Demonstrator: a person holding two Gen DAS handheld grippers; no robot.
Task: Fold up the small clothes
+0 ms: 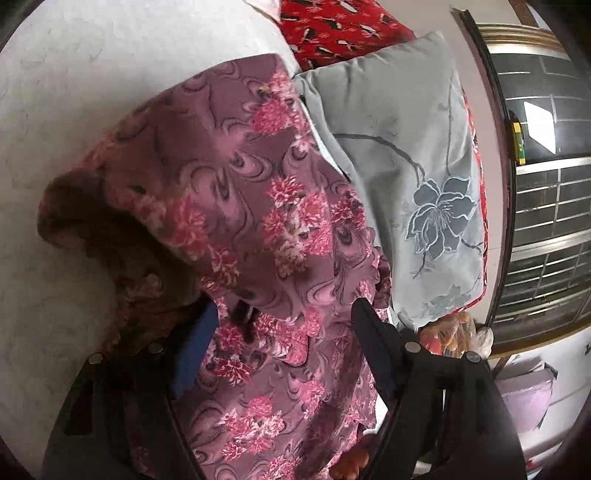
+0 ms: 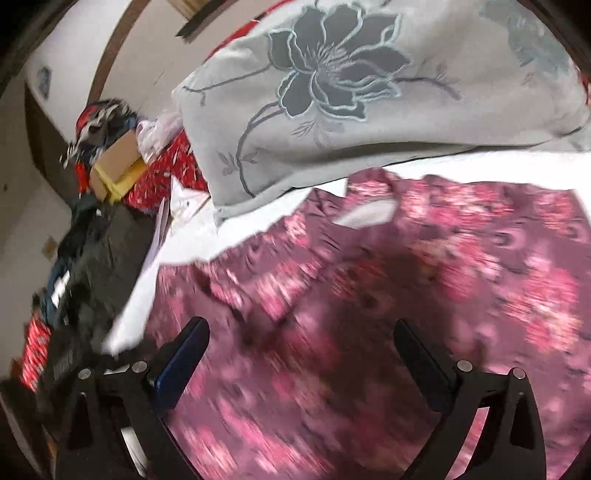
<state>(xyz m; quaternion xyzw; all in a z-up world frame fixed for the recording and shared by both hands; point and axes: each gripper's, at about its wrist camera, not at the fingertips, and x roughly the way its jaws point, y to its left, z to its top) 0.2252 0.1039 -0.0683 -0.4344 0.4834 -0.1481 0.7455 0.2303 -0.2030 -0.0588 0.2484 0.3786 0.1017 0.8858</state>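
Two claws over one mauve floral garment (image 1: pixel 258 206), spread on a white bed sheet (image 1: pixel 74 92). Left claw (image 1: pixel 284 314) with jaws apart, garment cloth lying between and under the fingers, pads not pressing on it. Blue pad on the left finger (image 1: pixel 195 350), black finger on the right. Garment rumpled, one part folded over itself with a darker, shadowed bunch at the left edge. Grey pillow (image 1: pixel 399 177) with a dark embroidered flower just beside the garment on the right, touching its edge. Red patterned cloth (image 1: pixel 332 29) behind the pillow. Barred window (image 1: pixel 546 206) further right.

Right claw (image 2: pixel 301 332) likewise spread wide, nothing between the pads, hanging above the garment (image 2: pixel 406 295), that view smeared by motion blur. Same grey pillow (image 2: pixel 351 110) at the top of the right wrist view, its lower edge overlapping the sheet (image 2: pixel 258 229) just beyond the garment. Cardboard box (image 2: pixel 118 162) and a heap of dark clothes (image 2: pixel 85 258) off to the left, beyond the bed's edge, with red patterned fabric (image 2: pixel 166 173) beside the box.
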